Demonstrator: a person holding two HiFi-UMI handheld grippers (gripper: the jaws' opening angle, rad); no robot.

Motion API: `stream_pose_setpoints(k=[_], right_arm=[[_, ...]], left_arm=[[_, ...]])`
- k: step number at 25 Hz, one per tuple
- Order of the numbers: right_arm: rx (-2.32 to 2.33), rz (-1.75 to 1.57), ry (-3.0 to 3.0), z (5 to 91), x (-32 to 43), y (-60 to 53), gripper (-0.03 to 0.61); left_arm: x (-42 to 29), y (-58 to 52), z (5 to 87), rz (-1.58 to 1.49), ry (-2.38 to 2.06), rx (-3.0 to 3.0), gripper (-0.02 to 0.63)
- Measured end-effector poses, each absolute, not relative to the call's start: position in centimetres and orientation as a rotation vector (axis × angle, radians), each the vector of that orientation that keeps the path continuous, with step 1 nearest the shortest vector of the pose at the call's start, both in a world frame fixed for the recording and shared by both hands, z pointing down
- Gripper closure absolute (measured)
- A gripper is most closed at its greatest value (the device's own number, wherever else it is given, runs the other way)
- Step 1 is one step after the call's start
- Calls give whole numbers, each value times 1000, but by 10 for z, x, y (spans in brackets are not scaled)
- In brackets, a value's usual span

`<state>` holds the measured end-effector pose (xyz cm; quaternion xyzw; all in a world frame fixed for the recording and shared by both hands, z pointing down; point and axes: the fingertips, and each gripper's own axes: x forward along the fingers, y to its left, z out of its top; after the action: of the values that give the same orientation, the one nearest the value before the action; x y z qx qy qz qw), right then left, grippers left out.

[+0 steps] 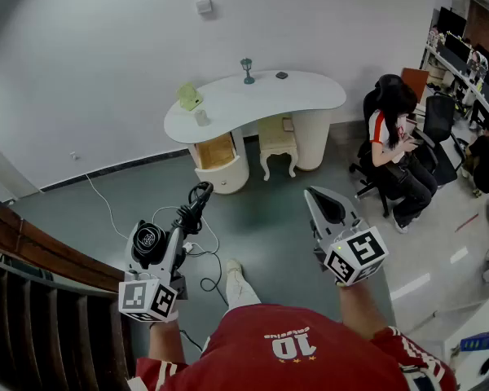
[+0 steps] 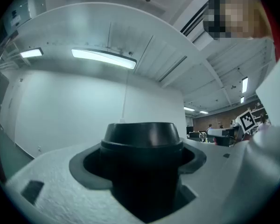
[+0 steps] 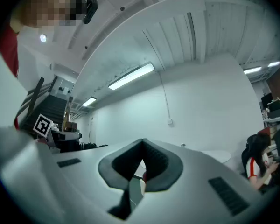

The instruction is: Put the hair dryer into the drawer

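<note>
Black hair dryer sits clamped between jaws of the left gripper.

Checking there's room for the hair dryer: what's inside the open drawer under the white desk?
The drawer shows only its bare wood-coloured inside; nothing visible lies in it. Its back part is covered by the desk top, so that part is unseen.

I am looking down into an open-plan office, where desks with monitors are lining the right edge, a person is sitting in a wheeled office chair, and strip lights are glowing overhead.
</note>
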<state>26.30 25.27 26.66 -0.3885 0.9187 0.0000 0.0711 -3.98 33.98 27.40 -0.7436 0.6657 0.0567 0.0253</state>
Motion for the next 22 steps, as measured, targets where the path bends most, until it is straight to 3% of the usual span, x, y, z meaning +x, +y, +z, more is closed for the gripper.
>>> stream_pose_setpoints(k=[22], right_arm=[[-1125,-19,2801,279,250,248,574]], left_arm=[[-55,334,282,181,2090,-2295,221]])
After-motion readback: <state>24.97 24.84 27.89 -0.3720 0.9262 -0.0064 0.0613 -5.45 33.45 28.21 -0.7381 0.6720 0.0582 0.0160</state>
